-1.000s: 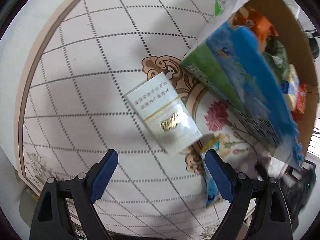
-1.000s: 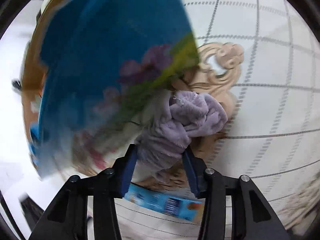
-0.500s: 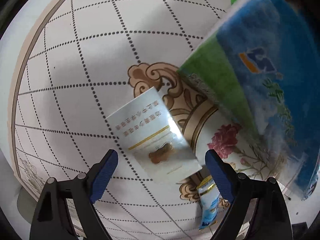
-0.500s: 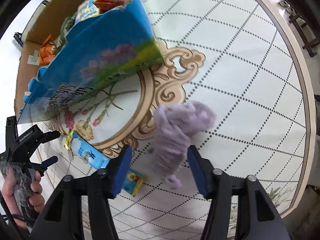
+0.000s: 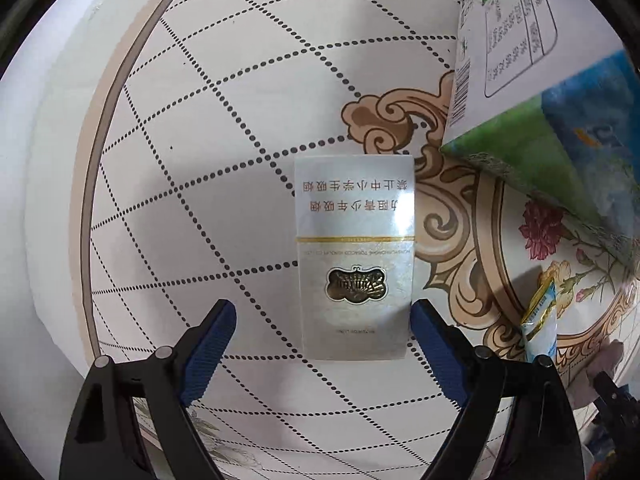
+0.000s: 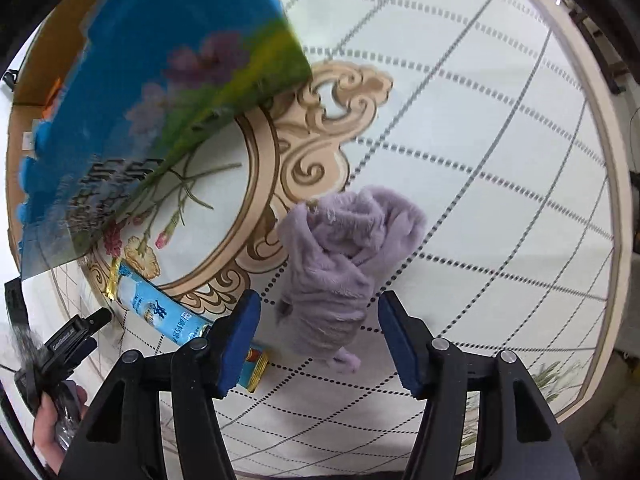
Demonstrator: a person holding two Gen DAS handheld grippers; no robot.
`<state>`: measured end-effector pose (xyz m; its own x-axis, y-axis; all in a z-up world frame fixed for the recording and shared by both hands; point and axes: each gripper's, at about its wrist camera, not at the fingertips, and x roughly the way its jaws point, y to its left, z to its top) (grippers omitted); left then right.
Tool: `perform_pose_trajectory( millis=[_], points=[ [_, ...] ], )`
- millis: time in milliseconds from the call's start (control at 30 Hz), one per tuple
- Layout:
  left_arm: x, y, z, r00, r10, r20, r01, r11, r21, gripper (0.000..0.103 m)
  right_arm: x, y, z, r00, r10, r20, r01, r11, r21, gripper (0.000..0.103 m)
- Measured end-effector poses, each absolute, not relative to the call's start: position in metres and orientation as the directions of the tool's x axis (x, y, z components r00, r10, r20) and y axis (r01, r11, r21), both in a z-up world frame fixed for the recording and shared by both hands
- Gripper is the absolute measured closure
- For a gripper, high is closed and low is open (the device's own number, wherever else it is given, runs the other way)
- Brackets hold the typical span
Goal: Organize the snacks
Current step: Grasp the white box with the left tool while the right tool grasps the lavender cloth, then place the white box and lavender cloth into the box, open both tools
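A flat white box with gold print lies on the patterned tablecloth. My left gripper hangs over it, open, with the box's near end between the fingers. The right finger is close by the box's edge and the left finger stands well off. A big blue and green snack bag leans over the table. A light-blue stick sachet lies flat. My right gripper is open around the near end of a crumpled lilac cloth, pads apart from it.
A cardboard box with more snacks stands behind the blue bag. A white packet with a barcode sticks up beside the bag. A person's hand shows at the lower left. The table's rim curves along the right.
My right gripper has let go of the lilac cloth, which now lies on the table between wider jaws. My left gripper has sunk and rolled, so the white box sits square between its fingers.
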<state>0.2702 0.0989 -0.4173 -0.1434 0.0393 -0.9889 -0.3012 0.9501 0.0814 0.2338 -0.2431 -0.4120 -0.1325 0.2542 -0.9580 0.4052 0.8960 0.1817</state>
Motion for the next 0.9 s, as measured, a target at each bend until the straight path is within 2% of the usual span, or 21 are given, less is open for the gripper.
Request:
perform_pose_trajectory(
  millis=[133,167,200,233,267,333,700,900],
  points=[
    [0.269,0.103,-0.419,-0.132,0.011,-0.991,-0.296,0.954,0.050,0.014,0.231,-0.240,-0.422,-0.151,0.288,-0.946,0.419,0.885,0.202,0.040],
    [0.267,0.102,-0.420,-0.125,0.009,-0.992,-0.290,0.956,0.045,0.014,0.230,-0.239,-0.422,-0.151,0.282,-0.947,0.410,0.890,0.200,0.046],
    [0.263,0.108,-0.418,-0.118,0.007,-0.993,-0.285,0.958,0.041,0.019,0.231,-0.233,-0.425,-0.155,0.272,-0.950,0.400,0.896,0.191,0.055],
    [0.257,0.110,-0.418,-0.111,0.005,-0.994,-0.280,0.959,0.036,0.035,0.230,-0.234,-0.423,-0.155,0.269,-0.951,0.393,0.900,0.190,0.055],
    [0.254,0.109,-0.419,-0.108,-0.004,-0.994,-0.277,0.960,0.027,0.042,0.228,-0.236,-0.422,-0.158,0.264,-0.951,0.383,0.904,0.188,0.055],
    [0.248,0.112,-0.421,-0.109,-0.014,-0.994,-0.277,0.961,0.017,0.049,0.226,-0.230,-0.423,-0.169,0.246,-0.954,0.360,0.917,0.172,0.055],
    [0.188,0.088,-0.412,-0.096,0.034,-0.995,-0.217,0.975,0.054,0.049,0.209,-0.204,-0.411,-0.183,0.215,-0.959,0.243,0.955,0.168,0.058],
    [0.164,0.047,-0.352,0.032,-0.019,-0.999,-0.143,0.989,-0.023,0.050,0.203,-0.186,-0.367,-0.123,0.275,-0.954,0.173,0.952,0.252,0.059]
  ],
)
